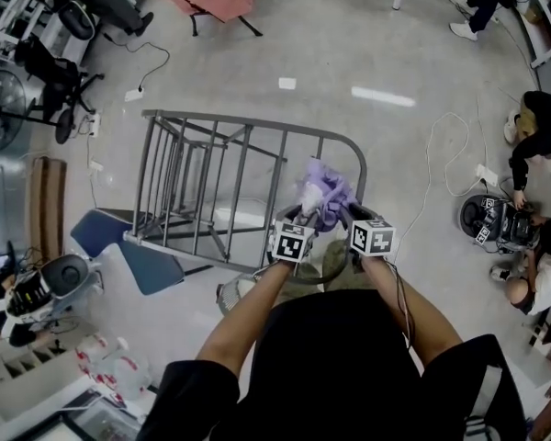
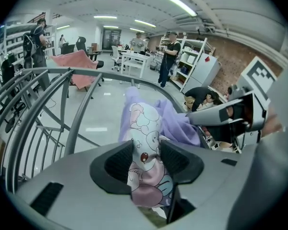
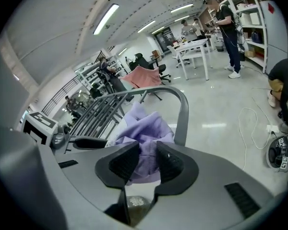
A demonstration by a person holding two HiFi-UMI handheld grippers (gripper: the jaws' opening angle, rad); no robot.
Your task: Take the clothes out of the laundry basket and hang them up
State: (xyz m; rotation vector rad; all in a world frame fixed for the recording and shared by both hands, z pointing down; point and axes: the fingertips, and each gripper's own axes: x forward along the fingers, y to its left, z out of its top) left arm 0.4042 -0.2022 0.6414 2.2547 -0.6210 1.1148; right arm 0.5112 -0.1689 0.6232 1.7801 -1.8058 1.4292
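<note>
Glossy floor (image 1: 395, 44); left claw (image 2: 145, 159) tight on crumpled lilac garment (image 1: 327, 194), right claw (image 3: 146, 162) apart around it

The garment (image 1: 326, 196) is soft lilac cloth with a smooth printed cartoon panel; the drying rack (image 1: 211, 182) is grey metal tube, satin paint. Floor (image 1: 386, 53) is glossy and reflective. Left gripper (image 2: 146, 162) and right gripper (image 3: 145, 163) shells are matt grey plastic, pads (image 2: 119, 163) black and finely ribbed.
</note>
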